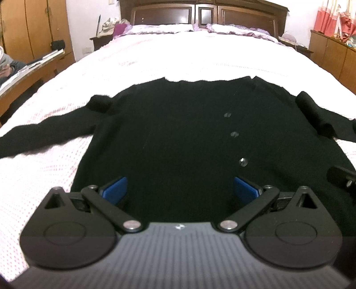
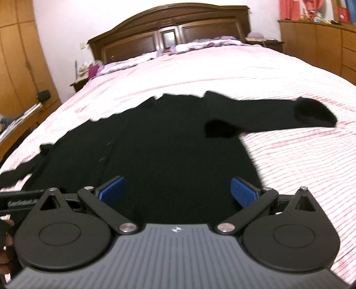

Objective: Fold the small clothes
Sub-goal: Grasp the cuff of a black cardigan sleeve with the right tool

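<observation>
A small black buttoned cardigan (image 1: 173,137) lies flat on the pink-and-white bedspread (image 1: 155,57), sleeves spread to both sides, collar away from me. Up its front runs a row of three buttons (image 1: 234,134). My left gripper (image 1: 179,190) is open over the hem, blue pads (image 1: 115,190) wide apart with nothing between them. In the right wrist view the same cardigan (image 2: 169,151) fills the middle, its right sleeve (image 2: 289,115) reaching out with a fuzzy cuff. My right gripper (image 2: 178,190) is open above the hem's right part. A piece of the right gripper (image 1: 341,176) shows at the left view's right edge.
A dark wooden headboard (image 1: 200,11) and purple-edged pillows (image 1: 160,28) stand at the far end. Wooden cabinets (image 1: 333,53) flank the right side; a wardrobe (image 1: 29,26) and a cluttered ledge (image 1: 29,64) flank the left. Bare bedspread (image 2: 300,166) lies right of the cardigan.
</observation>
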Action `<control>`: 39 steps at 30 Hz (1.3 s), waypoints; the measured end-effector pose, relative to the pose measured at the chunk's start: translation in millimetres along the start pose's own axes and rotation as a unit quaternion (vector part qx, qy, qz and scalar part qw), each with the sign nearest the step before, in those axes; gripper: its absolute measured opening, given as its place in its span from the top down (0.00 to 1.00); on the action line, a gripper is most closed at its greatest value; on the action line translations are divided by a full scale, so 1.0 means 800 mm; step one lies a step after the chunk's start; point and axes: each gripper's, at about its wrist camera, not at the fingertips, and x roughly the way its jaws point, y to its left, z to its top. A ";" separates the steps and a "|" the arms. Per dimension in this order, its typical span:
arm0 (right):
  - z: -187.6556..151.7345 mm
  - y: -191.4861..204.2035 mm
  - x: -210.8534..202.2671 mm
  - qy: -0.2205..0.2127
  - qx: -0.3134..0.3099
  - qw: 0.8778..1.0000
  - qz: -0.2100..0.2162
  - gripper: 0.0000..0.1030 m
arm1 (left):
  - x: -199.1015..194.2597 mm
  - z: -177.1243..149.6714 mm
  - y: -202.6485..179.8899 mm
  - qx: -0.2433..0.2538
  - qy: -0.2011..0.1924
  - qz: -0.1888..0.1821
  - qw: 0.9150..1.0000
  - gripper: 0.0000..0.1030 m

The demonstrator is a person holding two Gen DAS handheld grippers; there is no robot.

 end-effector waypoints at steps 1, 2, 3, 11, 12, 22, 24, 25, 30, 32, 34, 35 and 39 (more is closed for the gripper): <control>0.006 -0.010 0.001 -0.002 0.003 1.000 -0.005 0.00 | -0.001 0.003 -0.002 0.001 -0.001 -0.002 1.000 0.00; 0.012 -0.021 0.002 -0.004 0.006 1.000 -0.012 0.00 | 0.000 0.006 -0.004 0.001 -0.002 -0.004 1.000 0.00; 0.018 -0.031 0.002 -0.008 0.008 1.000 -0.020 0.00 | 0.000 0.008 -0.006 0.002 -0.003 -0.007 1.000 0.00; 0.070 -0.147 0.012 -0.035 0.060 0.993 -0.094 0.00 | 0.017 0.018 -0.024 0.006 0.005 -0.020 1.000 0.00; 0.075 -0.165 0.015 -0.036 0.073 0.992 -0.099 0.00 | 0.020 0.018 -0.026 0.005 0.007 -0.022 1.000 0.00; 0.109 -0.259 0.061 -0.053 0.026 0.989 -0.138 0.00 | 0.054 0.007 -0.052 0.019 0.040 -0.002 0.999 0.00; 0.110 -0.260 0.070 -0.050 -0.022 0.990 -0.127 0.00 | 0.058 0.003 -0.057 0.024 0.040 0.005 0.999 0.00; 0.109 -0.255 0.076 -0.046 -0.047 0.991 -0.121 0.00 | 0.060 0.002 -0.059 0.026 0.039 0.008 0.999 0.00; 0.107 -0.243 0.105 -0.026 -0.123 0.988 -0.094 0.00 | 0.067 -0.004 -0.066 0.036 0.034 0.020 0.999 0.00; 0.107 -0.244 0.119 -0.011 -0.139 0.985 -0.098 0.00 | 0.069 -0.007 -0.068 0.037 0.031 0.023 0.999 0.00; 0.105 -0.247 0.132 -0.003 -0.147 0.984 -0.104 0.00 | 0.071 -0.009 -0.068 0.036 0.028 0.024 0.999 0.00; 0.105 -0.250 0.137 -0.001 -0.146 0.984 -0.106 0.00 | 0.071 -0.010 -0.068 0.037 0.026 0.024 0.999 0.00; 0.104 -0.263 0.145 -0.008 -0.127 0.986 -0.111 0.13 | 0.071 -0.013 -0.067 0.037 0.022 0.021 0.999 0.00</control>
